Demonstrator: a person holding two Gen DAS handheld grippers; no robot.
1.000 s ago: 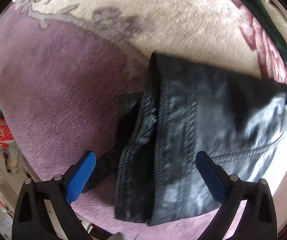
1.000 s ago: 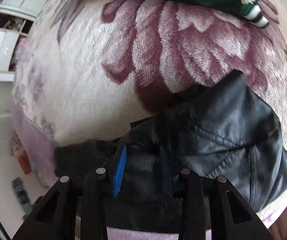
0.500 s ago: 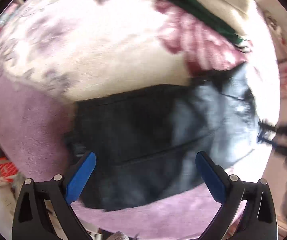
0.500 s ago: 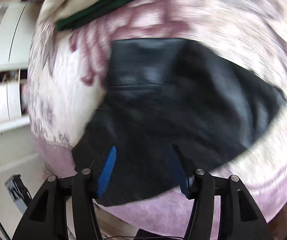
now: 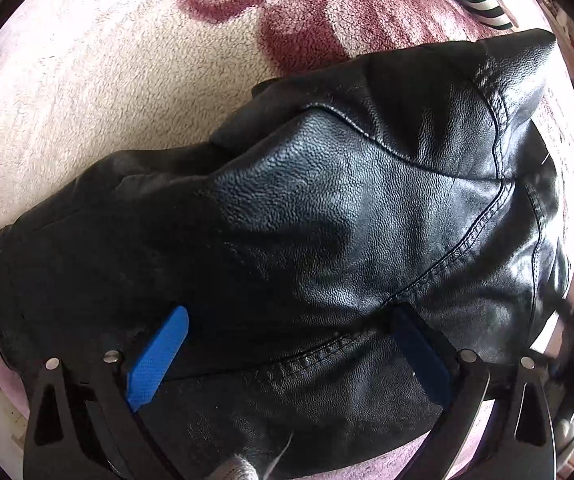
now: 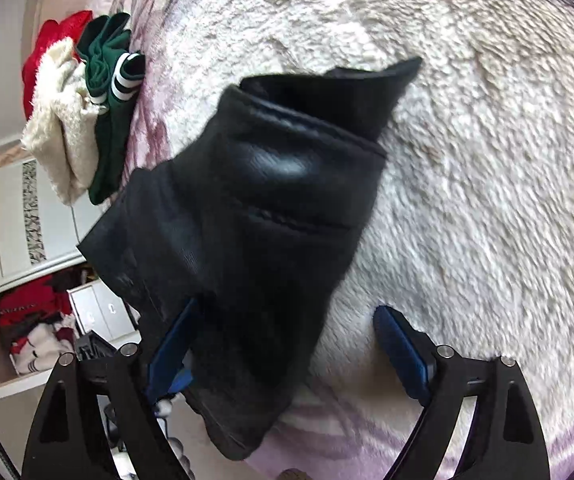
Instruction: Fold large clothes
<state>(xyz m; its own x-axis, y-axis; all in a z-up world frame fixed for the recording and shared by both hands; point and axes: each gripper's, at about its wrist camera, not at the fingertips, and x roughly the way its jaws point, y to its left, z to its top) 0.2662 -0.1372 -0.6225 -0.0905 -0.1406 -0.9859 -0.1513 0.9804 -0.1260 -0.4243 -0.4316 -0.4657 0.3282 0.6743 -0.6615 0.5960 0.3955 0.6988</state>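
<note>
Black leather jacket (image 5: 327, 220) is spread on the fleecy blanket (image 5: 87, 92). Left tongs (image 5: 287, 356) are held wide apart over it; right tongs (image 6: 291, 356) likewise, ungripping.

Both grippers gape wide: the left gripper (image 5: 287, 354) and the right gripper (image 6: 291, 354), blue pads spread apart

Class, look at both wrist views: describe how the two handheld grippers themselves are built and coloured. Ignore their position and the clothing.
The left gripper and right gripper look alike: two black plastic fingers with triangular cut-outs and silver round rivets, each tipped with a flat blue textured pad. A thin dark cable shows at the right view's lower left edge. No markings, hands or sleeves are visible.
</note>
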